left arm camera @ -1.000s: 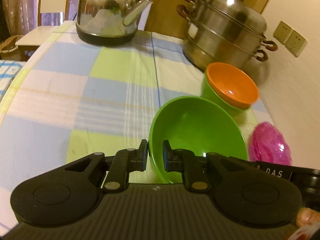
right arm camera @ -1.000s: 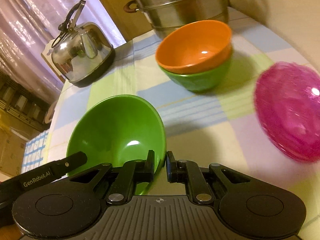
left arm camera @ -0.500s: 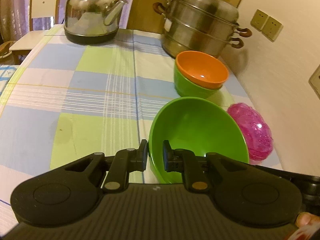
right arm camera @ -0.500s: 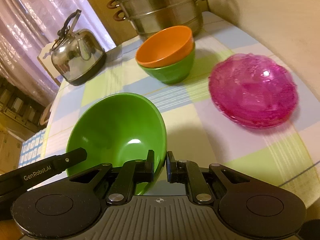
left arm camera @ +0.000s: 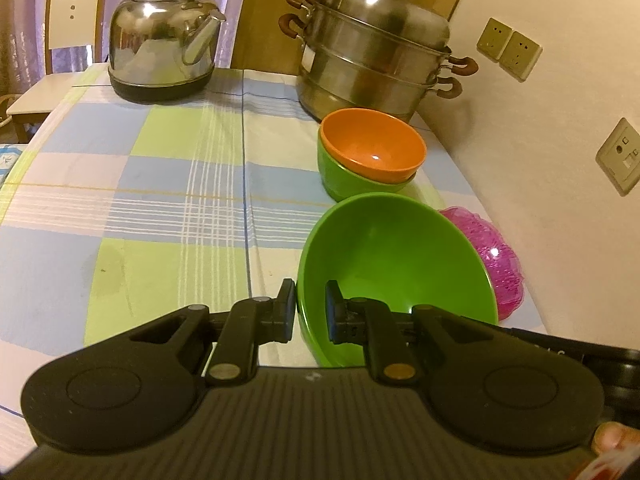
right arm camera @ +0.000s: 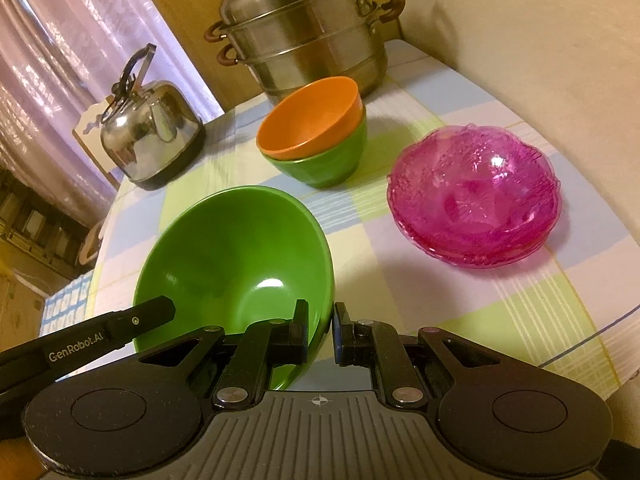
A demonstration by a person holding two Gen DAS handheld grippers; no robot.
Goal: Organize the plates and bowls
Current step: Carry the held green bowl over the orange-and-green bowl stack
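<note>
Both grippers hold one large green bowl (left arm camera: pixel 400 264) above the checked tablecloth. My left gripper (left arm camera: pixel 310 312) is shut on its left rim. My right gripper (right arm camera: pixel 321 330) is shut on its right rim; the bowl also shows in the right wrist view (right arm camera: pixel 236 256). An orange bowl (left arm camera: pixel 372 148) sits nested in a smaller green bowl (left arm camera: pixel 352 186) farther back; the pair shows in the right wrist view too, orange (right arm camera: pixel 308 120) over green (right arm camera: pixel 332 156). A stack of pink glass plates (right arm camera: pixel 474 196) lies to the right, partly hidden behind the held bowl in the left wrist view (left arm camera: pixel 498 264).
A steel kettle (left arm camera: pixel 164 44) stands at the table's far left and a tiered steel steamer pot (left arm camera: pixel 372 52) at the far right. A wall with sockets (left arm camera: pixel 508 54) runs along the right edge. A white chair (left arm camera: pixel 60 40) stands beyond the far left corner.
Both grippers have drawn back and up with the large green bowl still in them. The nested bowls, pink plates, kettle and steamer now look farther away.
</note>
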